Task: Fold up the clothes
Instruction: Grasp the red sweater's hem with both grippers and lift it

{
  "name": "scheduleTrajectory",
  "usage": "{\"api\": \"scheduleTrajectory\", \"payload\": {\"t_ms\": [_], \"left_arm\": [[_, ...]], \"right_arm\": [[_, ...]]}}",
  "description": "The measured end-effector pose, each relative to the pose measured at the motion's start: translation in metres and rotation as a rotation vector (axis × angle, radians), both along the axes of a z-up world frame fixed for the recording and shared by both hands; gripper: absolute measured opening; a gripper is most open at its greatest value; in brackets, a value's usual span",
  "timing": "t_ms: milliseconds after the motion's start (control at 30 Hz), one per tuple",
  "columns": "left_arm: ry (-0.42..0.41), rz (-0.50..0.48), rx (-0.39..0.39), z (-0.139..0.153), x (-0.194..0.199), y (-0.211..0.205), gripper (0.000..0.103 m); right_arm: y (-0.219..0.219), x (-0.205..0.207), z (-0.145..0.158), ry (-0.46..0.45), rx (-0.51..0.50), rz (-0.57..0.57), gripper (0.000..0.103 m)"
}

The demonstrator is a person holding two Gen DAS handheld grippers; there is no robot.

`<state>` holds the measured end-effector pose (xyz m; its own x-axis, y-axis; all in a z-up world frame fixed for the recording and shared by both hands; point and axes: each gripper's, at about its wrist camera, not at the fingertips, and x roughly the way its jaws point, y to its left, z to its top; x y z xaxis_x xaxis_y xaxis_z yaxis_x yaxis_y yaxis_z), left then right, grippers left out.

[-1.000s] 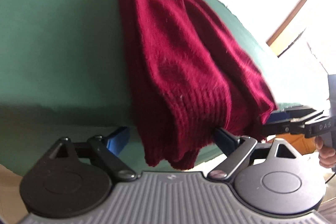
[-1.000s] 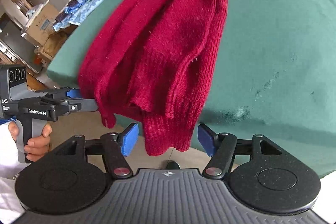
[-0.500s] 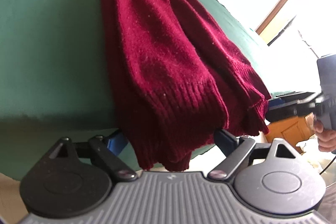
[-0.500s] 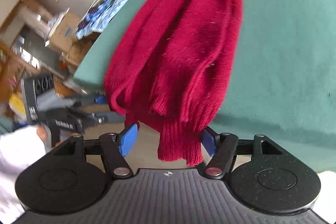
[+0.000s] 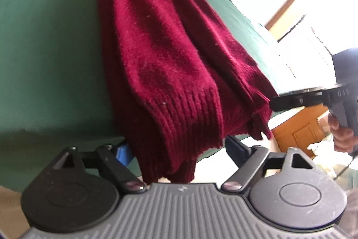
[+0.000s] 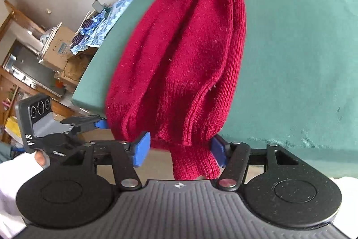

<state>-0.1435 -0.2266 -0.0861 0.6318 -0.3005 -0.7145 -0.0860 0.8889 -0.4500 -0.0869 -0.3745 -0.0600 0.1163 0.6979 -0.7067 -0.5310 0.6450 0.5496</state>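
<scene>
Red knit sweater hem overhangs the green table; left gripper and right gripper, jaws apart and closing around it, should bite every ribbed layer evenly.

Left gripper: grey ribbed housing, two round black discs, black linkage arms, silver pivot screws, blue pads. Right gripper: same build, small cross mark on the housing. Seen from the side: grey handle, white lettering, three round lenses. White sleeve.
</scene>
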Motion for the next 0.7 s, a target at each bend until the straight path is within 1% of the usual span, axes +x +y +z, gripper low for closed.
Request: {"api": "scheduleTrajectory", "payload": {"t_ms": [67, 100, 133, 167, 200, 233, 267, 300, 333, 367, 500, 633, 700], "left_arm": [[0.004, 0.018, -0.019, 0.001, -0.001, 0.001, 0.081], [0.007, 0.026, -0.023, 0.001, -0.001, 0.002, 0.078], [0.018, 0.036, -0.021, 0.000, -0.002, 0.003, 0.075], [0.025, 0.043, -0.019, 0.000, -0.002, 0.003, 0.069], [0.030, 0.049, -0.014, 0.000, -0.002, 0.003, 0.060], [0.039, 0.055, -0.010, 0.000, -0.001, 0.002, 0.052], [0.048, 0.062, -0.006, 0.000, 0.001, 0.000, 0.035], [0.056, 0.068, -0.002, 0.000, 0.003, -0.002, 0.024], [0.063, 0.074, 0.002, 0.001, 0.004, -0.003, 0.019], [0.064, 0.079, 0.011, 0.005, 0.002, -0.003, 0.013], [0.050, 0.089, 0.085, 0.026, -0.007, -0.012, 0.010], [0.062, 0.109, 0.087, 0.047, -0.010, -0.009, 0.010], [0.077, 0.125, 0.066, 0.055, -0.011, -0.004, 0.010]], "right_arm": [[-0.003, 0.000, -0.002, 0.014, -0.005, -0.033, 0.046], [-0.005, 0.000, -0.003, 0.021, -0.007, -0.051, 0.044], [-0.007, 0.001, -0.004, 0.034, -0.001, -0.073, 0.039], [-0.010, 0.001, -0.006, 0.047, 0.004, -0.095, 0.031], [-0.012, 0.001, -0.007, 0.057, 0.009, -0.115, 0.026], [-0.011, 0.000, -0.007, 0.049, 0.005, -0.113, 0.020], [-0.011, -0.001, -0.008, 0.040, 0.000, -0.110, 0.016], [-0.008, -0.002, -0.006, 0.023, -0.011, -0.101, 0.015], [-0.007, -0.003, -0.004, 0.013, -0.014, -0.095, 0.013], [-0.007, -0.004, -0.001, 0.002, -0.018, -0.089, 0.012], [-0.005, -0.007, 0.008, -0.036, -0.031, -0.063, 0.010], [-0.007, -0.004, 0.020, -0.005, 0.005, -0.045, 0.009], [-0.006, -0.001, 0.025, 0.016, 0.025, -0.040, 0.009]]}}
